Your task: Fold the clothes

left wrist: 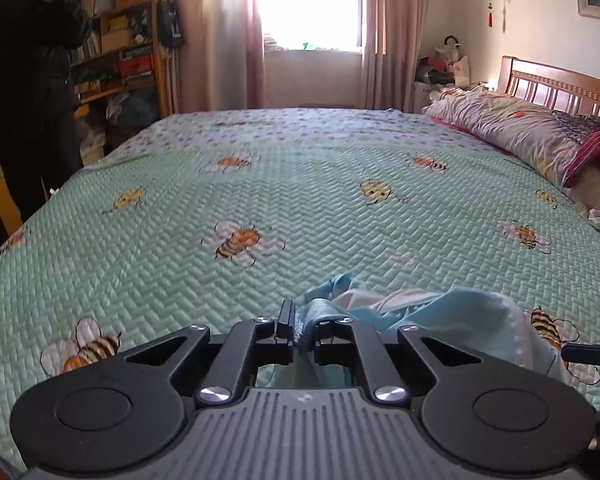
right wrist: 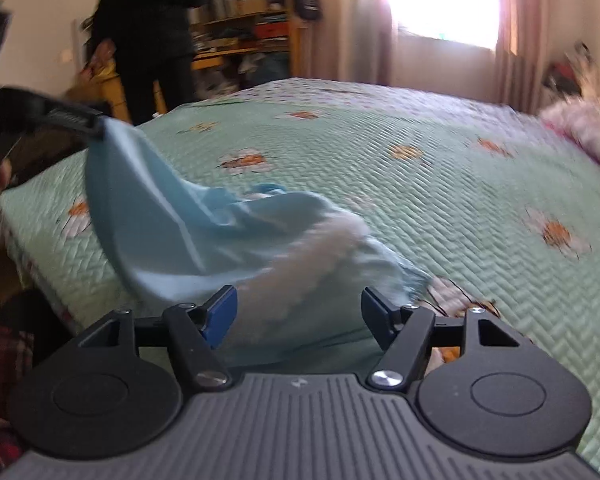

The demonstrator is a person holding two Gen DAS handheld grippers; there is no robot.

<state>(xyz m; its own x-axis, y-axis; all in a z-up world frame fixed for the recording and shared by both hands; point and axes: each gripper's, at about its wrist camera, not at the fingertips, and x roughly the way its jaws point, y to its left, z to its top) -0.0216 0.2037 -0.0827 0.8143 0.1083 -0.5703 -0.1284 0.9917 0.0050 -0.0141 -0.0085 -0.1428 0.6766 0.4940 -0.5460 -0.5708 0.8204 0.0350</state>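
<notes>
A wide bed [left wrist: 300,208] under a green quilt printed with bees carries a crumpled light-blue garment [right wrist: 188,232] near its front edge. The left tool [left wrist: 302,330] is closed tight on a fold of the cloth, lifting one corner off the quilt. The right tool [right wrist: 298,312] stands wide open just behind the heap, gripping nothing.
</notes>
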